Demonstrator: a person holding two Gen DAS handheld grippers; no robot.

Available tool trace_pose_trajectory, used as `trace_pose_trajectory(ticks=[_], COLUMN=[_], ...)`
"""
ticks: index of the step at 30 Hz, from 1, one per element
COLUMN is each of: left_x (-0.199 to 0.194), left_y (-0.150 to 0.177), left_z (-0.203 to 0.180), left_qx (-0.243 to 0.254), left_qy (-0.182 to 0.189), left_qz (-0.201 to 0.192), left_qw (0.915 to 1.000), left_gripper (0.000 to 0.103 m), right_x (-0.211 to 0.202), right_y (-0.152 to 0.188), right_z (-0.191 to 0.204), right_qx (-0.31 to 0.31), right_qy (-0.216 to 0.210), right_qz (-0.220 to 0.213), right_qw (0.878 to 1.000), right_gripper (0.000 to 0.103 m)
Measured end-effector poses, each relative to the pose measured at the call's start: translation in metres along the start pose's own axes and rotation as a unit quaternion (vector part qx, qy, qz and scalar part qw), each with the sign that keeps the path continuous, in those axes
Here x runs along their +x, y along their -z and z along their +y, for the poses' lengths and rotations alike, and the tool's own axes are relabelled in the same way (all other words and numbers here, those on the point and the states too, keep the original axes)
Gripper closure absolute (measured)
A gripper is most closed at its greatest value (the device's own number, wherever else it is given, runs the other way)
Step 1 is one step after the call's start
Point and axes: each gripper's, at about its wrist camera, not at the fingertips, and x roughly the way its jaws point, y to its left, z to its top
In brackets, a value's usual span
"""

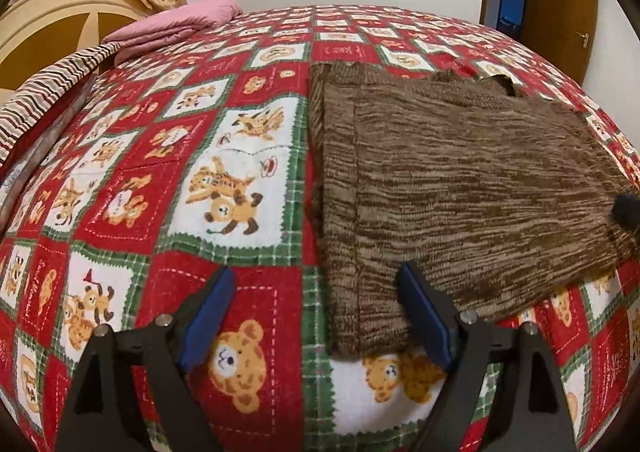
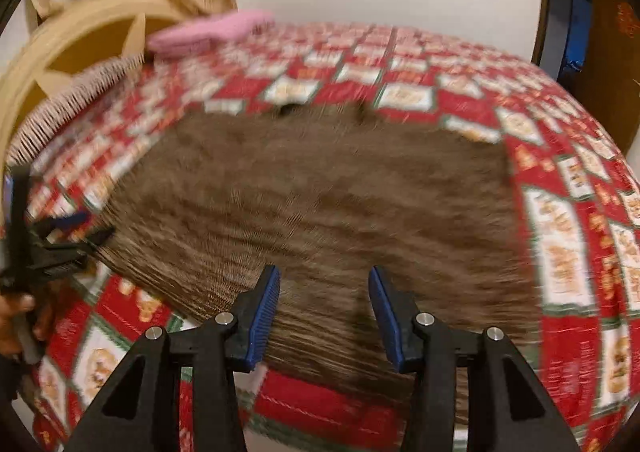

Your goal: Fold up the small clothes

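A brown knit sweater (image 1: pixel 460 188) lies flat on the red bear-print bedspread (image 1: pixel 168 156), its left side folded in along a straight edge. My left gripper (image 1: pixel 320 288) is open and empty above the sweater's near left corner. The right wrist view is blurred by motion; there the sweater (image 2: pixel 320 204) fills the middle. My right gripper (image 2: pixel 324 292) is open and empty above the sweater's near edge. The left gripper (image 2: pixel 76 232) also shows at the far left of the right wrist view, by the sweater's left edge.
A folded pink blanket (image 1: pixel 180 24) and a striped cloth (image 1: pixel 44 96) lie at the bed's far left by a beige headboard (image 1: pixel 48 24). A white wall stands behind, and a brown door (image 1: pixel 560 12) is at the far right.
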Motion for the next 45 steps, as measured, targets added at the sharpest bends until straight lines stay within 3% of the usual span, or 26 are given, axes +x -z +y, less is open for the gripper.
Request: trace_pose_trajectory(ticks=[1,3,6,9,14,19,21,23,45], left_x=[-0.001,-0.002,-0.004,-0.003,-0.006,-0.006,-0.006,-0.007,-0.019], left_y=[0.001,0.004,0.007,0.007,0.01,0.01,0.01,0.011,0.029], left_z=[0.0,0.0,0.001,0.0,0.001,0.002,0.002,0.003,0.007], left_qx=[0.0,0.001,0.001,0.0,-0.005,-0.006,-0.008,-0.008,-0.01], left_qy=[-0.001,-0.002,-0.002,-0.005,-0.004,-0.002,0.002,0.005,0.007], left_qz=[0.0,0.0,-0.003,-0.003,-0.008,-0.009,-0.01,-0.01,-0.026], left_qw=[1.0,1.0,1.0,1.0,0.9999,0.9999,0.9999,0.9999,0.9996], left_gripper=[0.015,0.014,0.014,0.014,0.014,0.014,0.014,0.014,0.012], right_x=[0.015,0.01,0.003,0.001,-0.004,0.034,0.054,0.047,0.028], right_y=[0.009,0.024,0.034,0.024,-0.01,-0.028,-0.019,-0.009,0.023], right_z=[0.006,0.019,0.027,0.023,0.061,0.095,0.096,0.096,0.11], right_qx=[0.003,-0.018,-0.038,-0.029,-0.054,-0.065,-0.047,-0.039,-0.05], right_qy=[0.005,0.033,0.046,0.037,-0.008,-0.019,-0.024,-0.024,-0.014], right_qz=[0.029,0.005,0.006,0.015,-0.028,-0.008,0.028,0.005,-0.006], right_qw=[1.0,0.999,0.998,0.999,0.998,0.998,0.998,0.999,0.999], right_gripper=[0.055,0.055,0.055,0.055,0.055,0.055,0.054,0.054,0.053])
